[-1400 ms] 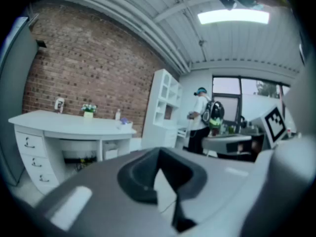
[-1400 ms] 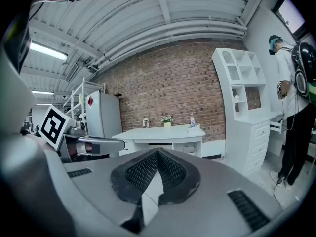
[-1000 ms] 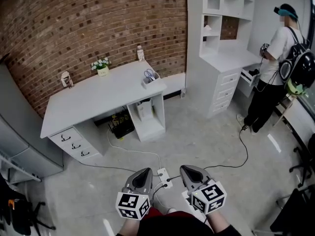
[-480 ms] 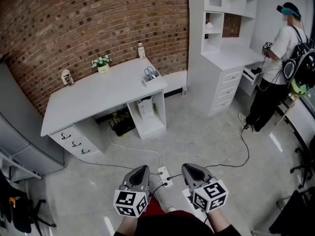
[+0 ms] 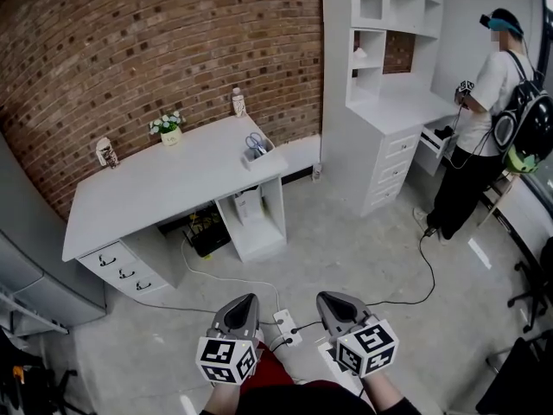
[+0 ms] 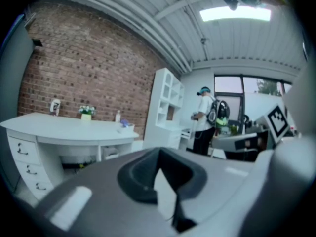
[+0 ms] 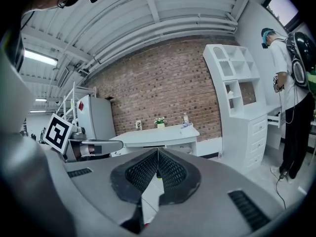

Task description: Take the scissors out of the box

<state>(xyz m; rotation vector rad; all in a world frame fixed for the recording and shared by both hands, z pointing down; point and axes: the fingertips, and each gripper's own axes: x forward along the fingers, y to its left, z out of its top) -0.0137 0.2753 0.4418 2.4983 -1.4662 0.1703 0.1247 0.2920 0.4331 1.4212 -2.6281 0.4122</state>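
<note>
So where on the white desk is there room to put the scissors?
The desk is bare across its middle and front, between the figurine and the box holding the scissors. The back edge is busier: flowers, bottle.

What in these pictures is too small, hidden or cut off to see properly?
Scissors, head view: tiny; blades hidden inside the box.
Box, left gripper view: a blurred speck on the desk.
Items under the desk, head view: shadowed, too small.
Dark items, head view: cut by the left edge.

Floor [image 5: 346, 249] before the desk [image 5: 164, 188] lies open, broken only by a power strip [image 5: 288, 328]; a shelf unit [image 5: 367, 145] stands at the desk's right.
</note>
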